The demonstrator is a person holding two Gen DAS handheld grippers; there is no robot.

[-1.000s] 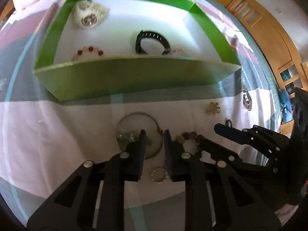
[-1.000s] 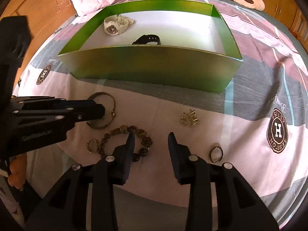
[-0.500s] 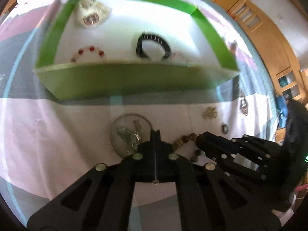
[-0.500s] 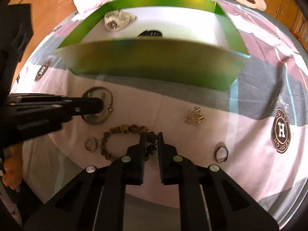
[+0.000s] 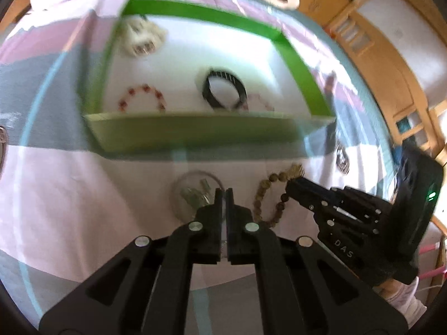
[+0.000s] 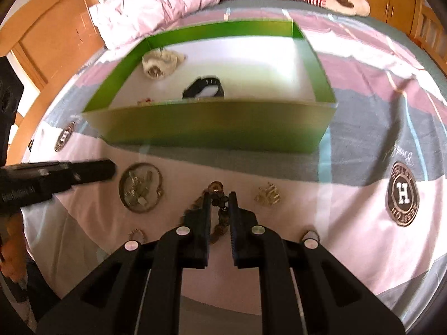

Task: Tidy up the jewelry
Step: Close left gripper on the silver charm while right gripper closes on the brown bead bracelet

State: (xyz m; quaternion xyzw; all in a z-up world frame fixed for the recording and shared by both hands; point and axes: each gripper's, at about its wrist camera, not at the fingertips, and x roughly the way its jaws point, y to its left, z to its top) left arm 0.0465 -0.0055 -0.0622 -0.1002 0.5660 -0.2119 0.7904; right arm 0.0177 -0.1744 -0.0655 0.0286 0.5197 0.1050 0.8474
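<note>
The green box (image 6: pixel 212 122) sits on a pink and grey bedsheet (image 6: pixel 349 223), and everything else lies around or inside it. Inside the box, a white watch (image 6: pixel 159 64) rests near the far left corner, a black band (image 6: pixel 204 88) lies nearer the middle, and a red bead bracelet (image 5: pixel 142 97) lies just behind the near wall on the left. In front of the box, on the sheet, the right gripper (image 6: pixel 219 198) is clamped on a brown bead bracelet (image 6: pixel 218 195), whose beads hang between its two fingers. The left gripper (image 5: pixel 224 192) is pressed fully together beside a large round hoop (image 6: pixel 139 187) that lies before the box's left half; whether it pinches anything cannot be told. A small gold cluster (image 6: pixel 268 194) lies to the right of the held bracelet, before the box's right half. A little ring (image 6: pixel 137 234) lies nearer the camera than the hoop, farther from the box, and another small ring (image 6: pixel 310 234) is partly hidden behind the right gripper's frame.
</note>
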